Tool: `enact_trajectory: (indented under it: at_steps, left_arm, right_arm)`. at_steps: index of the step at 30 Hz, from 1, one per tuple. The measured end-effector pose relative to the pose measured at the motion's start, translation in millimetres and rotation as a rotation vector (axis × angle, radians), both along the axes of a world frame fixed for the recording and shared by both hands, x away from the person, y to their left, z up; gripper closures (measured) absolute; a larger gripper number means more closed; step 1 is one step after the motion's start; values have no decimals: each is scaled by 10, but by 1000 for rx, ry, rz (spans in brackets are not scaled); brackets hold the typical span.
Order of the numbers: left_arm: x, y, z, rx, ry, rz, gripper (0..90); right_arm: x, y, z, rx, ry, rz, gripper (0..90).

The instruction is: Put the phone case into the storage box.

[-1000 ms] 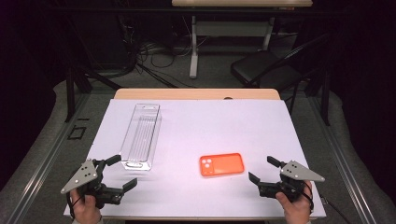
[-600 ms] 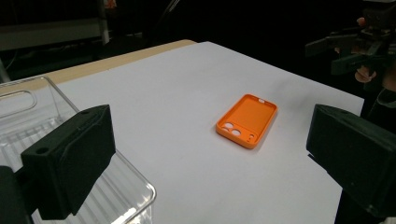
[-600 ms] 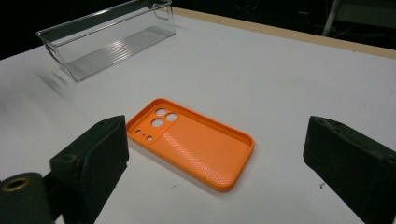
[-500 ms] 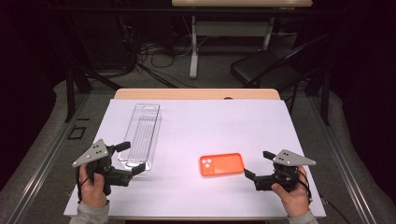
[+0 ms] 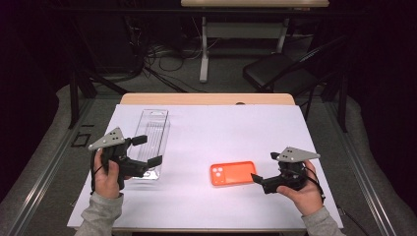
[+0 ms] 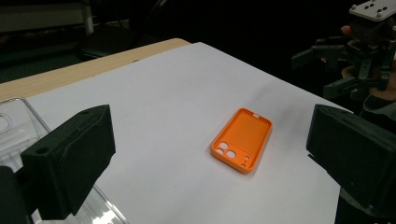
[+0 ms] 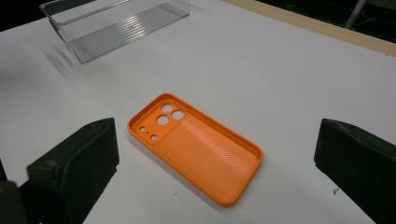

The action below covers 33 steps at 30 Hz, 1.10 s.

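An orange phone case (image 5: 233, 173) lies inside-up on the white table sheet (image 5: 236, 132), right of centre; it also shows in the left gripper view (image 6: 243, 140) and the right gripper view (image 7: 196, 144). My right gripper (image 5: 265, 167) is open just right of the case, with its jaws wide on either side of it in the right gripper view (image 7: 215, 158). A clear plastic tray (image 5: 153, 137) lies lengthwise at the left. My left gripper (image 5: 147, 150) hangs open over the tray's near end, holding nothing, and faces the case (image 6: 210, 163).
The sheet covers a wooden table whose far edge (image 5: 206, 99) shows. Beyond it stand a black chair (image 5: 280, 71), a desk leg (image 5: 203, 49) and floor cables. The clear tray (image 7: 116, 25) holds nothing.
My left gripper rose and moved forward to the tray's near end. My right gripper moved forward and slightly left, closer to the case. The case and the tray stayed put.
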<state>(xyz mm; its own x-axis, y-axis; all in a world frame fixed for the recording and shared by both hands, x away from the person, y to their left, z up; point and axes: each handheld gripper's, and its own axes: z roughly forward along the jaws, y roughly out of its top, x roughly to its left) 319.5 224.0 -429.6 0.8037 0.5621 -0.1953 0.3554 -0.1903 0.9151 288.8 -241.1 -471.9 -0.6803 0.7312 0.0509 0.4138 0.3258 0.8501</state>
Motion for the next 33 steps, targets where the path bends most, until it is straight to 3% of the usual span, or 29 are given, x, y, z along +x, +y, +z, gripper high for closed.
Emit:
enact_trajectory:
  at_steps: [15,22,26,33]
  left_arm:
    - [307,-108,147,24,30,30,5]
    - [454,-149,127,30,72,44,5]
    - [462,-158,106,50,69,41,5]
    - [436,-122,87,43,65,49,7]
  right_arm:
    - [308,77,107,-33,60,-22,2]
    - [421,129,157,-77,77,-11,61]
    - [469,173,148,-112,85,8,107]
    - [543,276,116,-173,96,53,154]
